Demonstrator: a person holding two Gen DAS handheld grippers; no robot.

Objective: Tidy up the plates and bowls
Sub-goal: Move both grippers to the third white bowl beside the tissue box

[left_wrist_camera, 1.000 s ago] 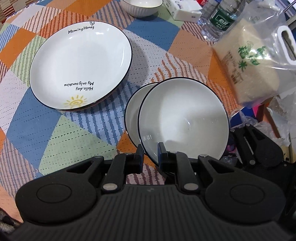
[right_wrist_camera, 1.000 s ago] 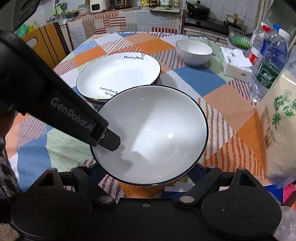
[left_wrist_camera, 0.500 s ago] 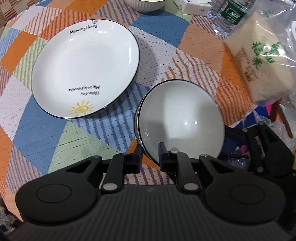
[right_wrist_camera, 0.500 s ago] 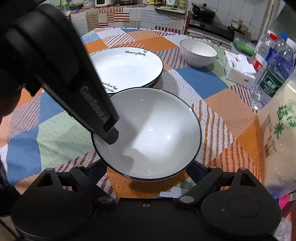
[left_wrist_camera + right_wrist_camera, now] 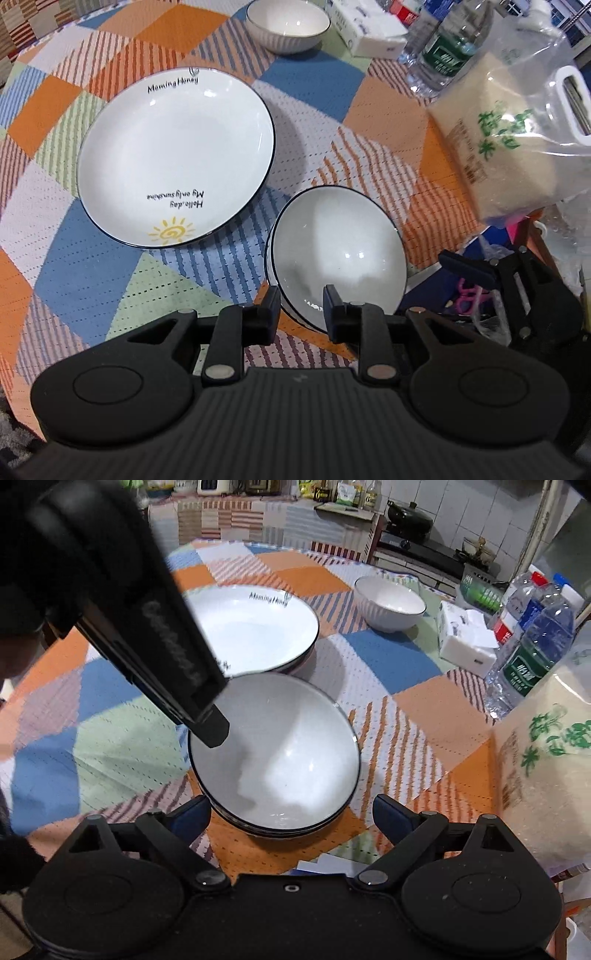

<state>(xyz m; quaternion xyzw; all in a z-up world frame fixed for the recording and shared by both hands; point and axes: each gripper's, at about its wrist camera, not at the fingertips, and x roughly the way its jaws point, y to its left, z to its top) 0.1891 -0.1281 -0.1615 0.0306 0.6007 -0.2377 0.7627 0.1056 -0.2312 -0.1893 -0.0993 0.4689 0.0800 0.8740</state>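
The left hand-held gripper (image 5: 301,304) is opening, its pads either side of the near rim of the stacked bowls (image 5: 338,258) with a gap at each side, pressing on nothing. Its black arm, seen from the right wrist, carries blurred raised lettering that cannot be read. The right hand-held gripper (image 5: 291,816) stands wide open, its blue pads flanking the stack without touching. On the patchwork-clothed bench (image 5: 92,266), left to right: the wide plate (image 5: 173,158) printed "Morning Honey" and, upside down, "Hello, day My only sunshine" over a yellow sun; the bowl stack near it; a ribbed bowl (image 5: 288,26) farther back; a tissue pack (image 5: 369,33); bottles (image 5: 447,51); a rice bag (image 5: 509,144) with green characters.
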